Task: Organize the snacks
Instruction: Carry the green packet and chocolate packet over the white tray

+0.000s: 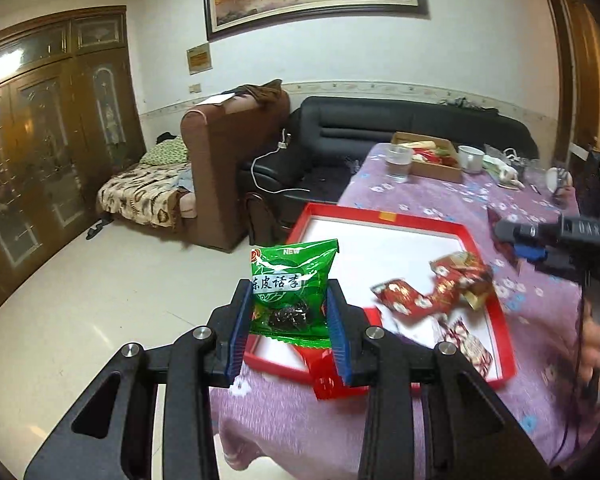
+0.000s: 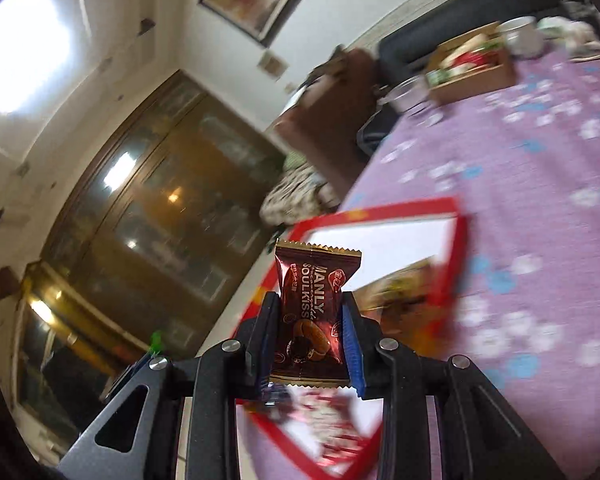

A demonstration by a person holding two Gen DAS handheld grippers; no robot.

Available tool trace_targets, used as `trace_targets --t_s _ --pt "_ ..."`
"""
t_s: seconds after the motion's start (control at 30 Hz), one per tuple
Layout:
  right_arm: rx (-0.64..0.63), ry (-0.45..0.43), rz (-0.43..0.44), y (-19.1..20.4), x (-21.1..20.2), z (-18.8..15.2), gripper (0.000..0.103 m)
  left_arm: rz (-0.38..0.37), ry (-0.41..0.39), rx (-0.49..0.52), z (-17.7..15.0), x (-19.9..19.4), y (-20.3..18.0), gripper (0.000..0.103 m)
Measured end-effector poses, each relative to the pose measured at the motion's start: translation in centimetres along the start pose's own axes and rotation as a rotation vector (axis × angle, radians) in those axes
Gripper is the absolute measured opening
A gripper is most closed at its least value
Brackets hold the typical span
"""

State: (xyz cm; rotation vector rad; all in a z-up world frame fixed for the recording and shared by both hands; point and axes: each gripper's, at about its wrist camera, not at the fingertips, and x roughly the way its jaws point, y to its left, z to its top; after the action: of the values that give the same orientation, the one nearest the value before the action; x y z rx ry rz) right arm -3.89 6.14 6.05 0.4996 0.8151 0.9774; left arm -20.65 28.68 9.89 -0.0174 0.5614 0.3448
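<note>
Two snack packets are on their way to one red tray point(image 1: 384, 216), each pinched in its own tongs.

Left wrist view: the left gripper point(image 1: 288, 312) is closed most of the way on a green plum packet point(image 1: 290, 292), blue pads pressing its two side edges so that the packet stands upright, its top seam at twelve o'clock. It hangs over the tray's near corner, at six o'clock of the white floor, where a red wrapper point(image 1: 326, 376) drapes across the rim. Other red-wrapped sweets point(image 1: 432, 288) lie toward three o'clock inside the tray. The right gripper point(image 1: 516, 236) shows at three o'clock over the purple tablecloth point(image 1: 440, 196), too side-on here to read its jaws. A cardboard box point(image 1: 432, 160) of other snacks and a glass point(image 1: 398, 162) sit well back at one o'clock.

Right wrist view: heavily tilted and blurred. The right gripper point(image 2: 310, 320) is likewise nearly closed on a brown biscuit packet point(image 2: 314, 308), held upright by its sides, with the tray point(image 2: 380, 208) below and beyond it.

Placing well probably means carrying each packet on over bare white floor, clear of the rim and of the wrappers already down, lowering close before letting go, and keeping the two tongs apart.
</note>
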Motion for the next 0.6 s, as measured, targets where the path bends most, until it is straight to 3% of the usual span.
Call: trace_targets --t_s 0.37,0.6 --pt "-0.03 0.036 0.059 1.0 3.7 0.2 0.032 0.003 0.014 0.031 1.2 3.0 -1.3 0.034" --pt "-0.016 0.018 0.102 0.8 3.7 0.7 0.032 0.007 0.039 0.045 1.6 4.4 -1.9 0.034"
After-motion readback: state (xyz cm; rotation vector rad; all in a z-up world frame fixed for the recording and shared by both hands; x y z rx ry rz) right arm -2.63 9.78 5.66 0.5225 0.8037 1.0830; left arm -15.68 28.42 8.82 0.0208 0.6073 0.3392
